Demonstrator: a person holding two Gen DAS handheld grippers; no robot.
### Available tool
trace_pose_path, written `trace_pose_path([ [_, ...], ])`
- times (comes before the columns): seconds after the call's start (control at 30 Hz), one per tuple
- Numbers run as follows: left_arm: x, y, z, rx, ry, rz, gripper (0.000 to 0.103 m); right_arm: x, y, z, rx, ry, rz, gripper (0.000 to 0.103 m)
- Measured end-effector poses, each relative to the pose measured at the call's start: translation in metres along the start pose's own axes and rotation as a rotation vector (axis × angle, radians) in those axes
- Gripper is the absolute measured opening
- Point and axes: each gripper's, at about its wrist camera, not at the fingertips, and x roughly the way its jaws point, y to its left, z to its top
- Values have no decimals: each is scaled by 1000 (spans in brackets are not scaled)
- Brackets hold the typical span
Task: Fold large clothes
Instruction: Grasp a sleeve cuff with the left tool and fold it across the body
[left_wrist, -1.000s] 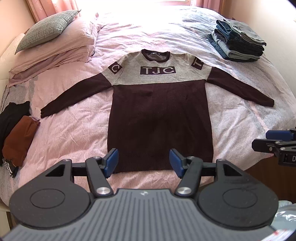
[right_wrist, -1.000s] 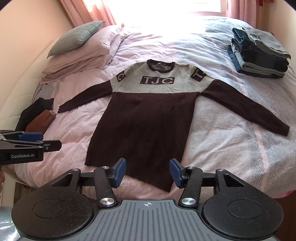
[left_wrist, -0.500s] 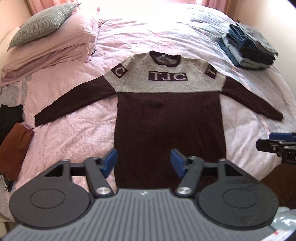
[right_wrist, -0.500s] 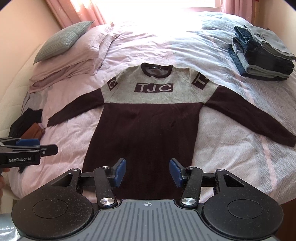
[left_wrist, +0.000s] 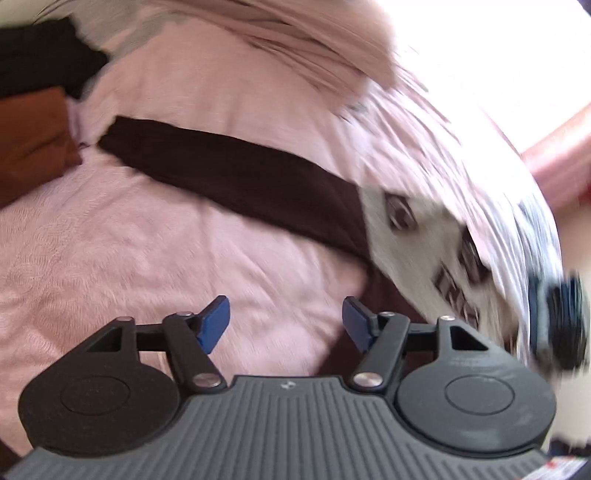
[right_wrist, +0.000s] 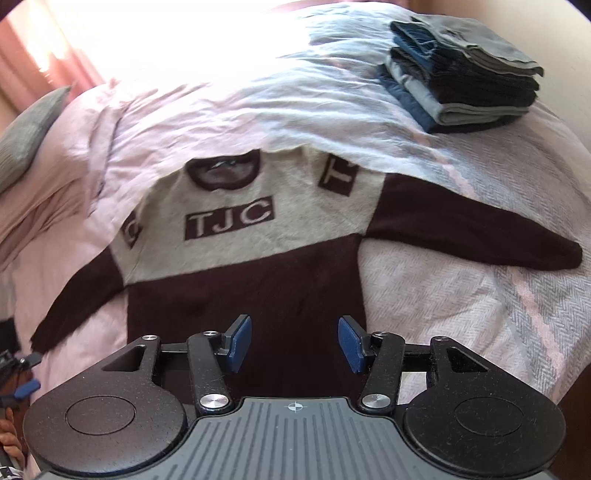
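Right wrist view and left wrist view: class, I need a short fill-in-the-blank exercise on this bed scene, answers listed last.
1. The letters on the sweater chest read ____.
2. The folded clothes stack lies toward the bed's far ____ corner.
3. The right gripper has its jaws ____, holding nothing.
4. The left gripper hovers over the ____ bedspread.

Answers: TJC; right; open; pink

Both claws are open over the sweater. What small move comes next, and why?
Probably lower the left claw onto the dark sleeve ahead of it. The sweater lies flat, both sleeves spread, neither claw grips fabric, so folding a sleeve inward seems first.
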Motion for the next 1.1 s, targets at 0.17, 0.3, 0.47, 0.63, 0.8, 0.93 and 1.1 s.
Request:
trace_pose_path([
  [0.17, 55, 66, 53, -289, -74, -18, 57, 23, 6, 10, 4, 10, -83, 49],
  [0.3, 93, 101, 78, -452, -111, -39, 48, 42, 12, 9, -1, 58, -120, 49],
  [0.47, 126, 133, 84, -574, -143, -11, 42, 62, 24, 9, -42, 94, -132, 49],
  [0.63, 141, 149, 88, -581, -178, 37, 28, 72, 35, 7, -95, 95, -129, 49],
  [0.8, 131, 136, 95, -486, -237, 70, 4, 73, 28, 8, -90, 87, -117, 49],
  [0.93, 85, 73, 98, -220, -361, -6, 3, 70, 12, 14, -73, 70, -113, 49],
  [1.1, 20, -64, 69, 223, -463, -241, 3, 65, -17, 20, -24, 42, -98, 49],
])
